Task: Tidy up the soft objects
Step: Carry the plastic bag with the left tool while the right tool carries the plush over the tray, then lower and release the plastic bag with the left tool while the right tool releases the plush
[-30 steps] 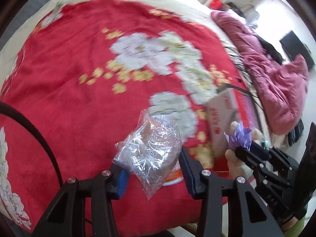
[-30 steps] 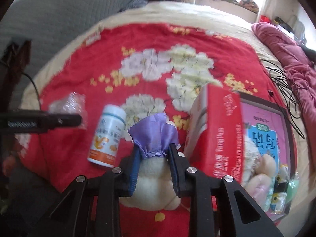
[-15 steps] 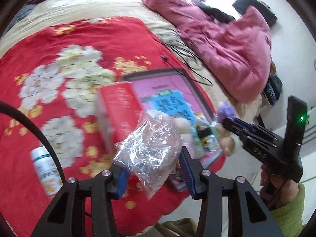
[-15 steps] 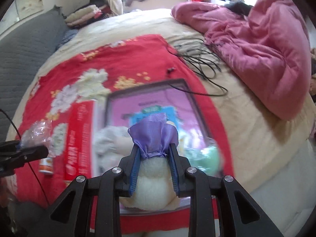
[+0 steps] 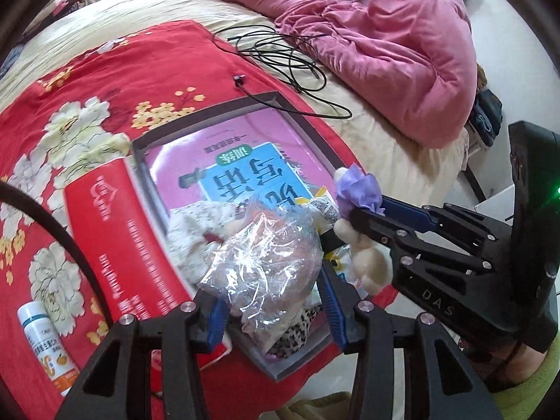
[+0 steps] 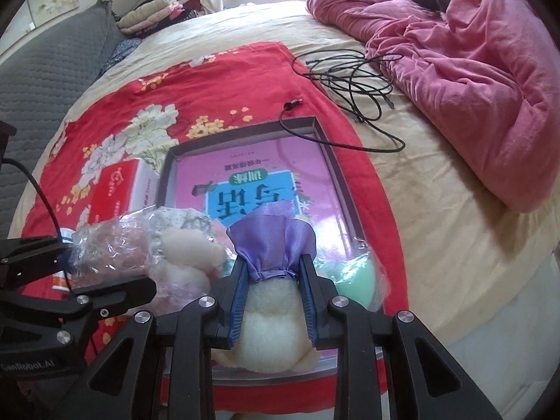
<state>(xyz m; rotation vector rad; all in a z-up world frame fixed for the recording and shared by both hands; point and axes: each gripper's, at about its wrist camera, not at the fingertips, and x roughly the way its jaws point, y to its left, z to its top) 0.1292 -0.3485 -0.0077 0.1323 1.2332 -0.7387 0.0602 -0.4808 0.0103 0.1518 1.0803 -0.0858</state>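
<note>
A cream plush toy pinched by the right hand-held gripper and a crinkled plastic bag clamped by the left hand-held gripper are held directly above the open box.

Ahead of the tools on the bed: pink quilt far right, tangled black cable just left of it, red flowered blanket beneath, white pill bottle near left, grey cushion far left.

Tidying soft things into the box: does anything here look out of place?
Yes. A white pill bottle lies on its side on the red blanket, outside the box; it is hard, not soft. A black cable trails over the box's far corner.
</note>
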